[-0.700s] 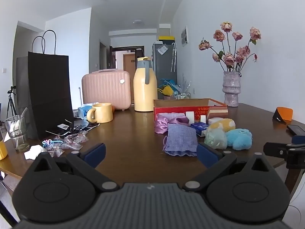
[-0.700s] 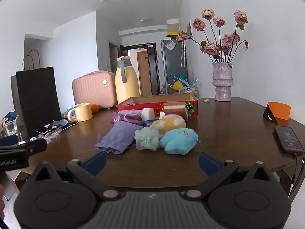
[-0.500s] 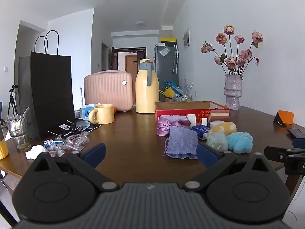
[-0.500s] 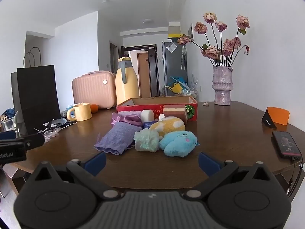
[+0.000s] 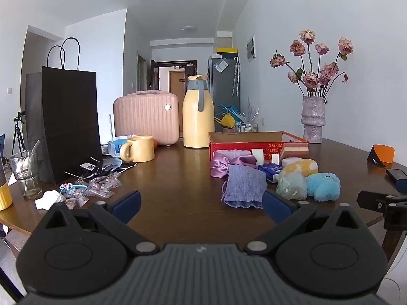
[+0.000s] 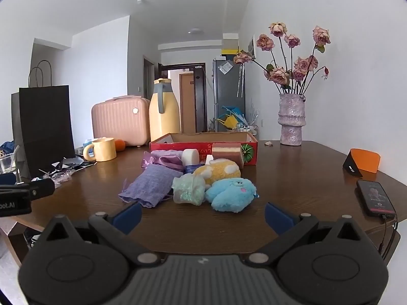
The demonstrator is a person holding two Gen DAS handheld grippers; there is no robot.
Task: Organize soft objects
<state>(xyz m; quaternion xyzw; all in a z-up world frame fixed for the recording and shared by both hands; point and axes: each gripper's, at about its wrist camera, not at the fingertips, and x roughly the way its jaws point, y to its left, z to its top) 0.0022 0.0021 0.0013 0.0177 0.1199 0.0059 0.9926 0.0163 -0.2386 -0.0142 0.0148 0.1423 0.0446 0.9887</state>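
I hold both grippers, left [image 5: 201,204] and right [image 6: 202,212], spread wide and empty at the table's [image 6: 292,167] near edge. The blue plush toy [image 6: 231,194] lies nearest, touching the green mesh pouch [image 6: 188,188], before the red cardboard box [image 6: 203,145]. It looks light and squashy; I'd pinch its rounded middle.

plush toy [image 6: 230,194] blue | pouch [image 6: 148,186] purple | box [image 6: 203,146] red | mug [image 6: 101,149] yellow

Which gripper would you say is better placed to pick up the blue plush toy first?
Probably the right gripper: its open jaws face the blue plush toy almost head-on, while from the left gripper it sits off to the right.
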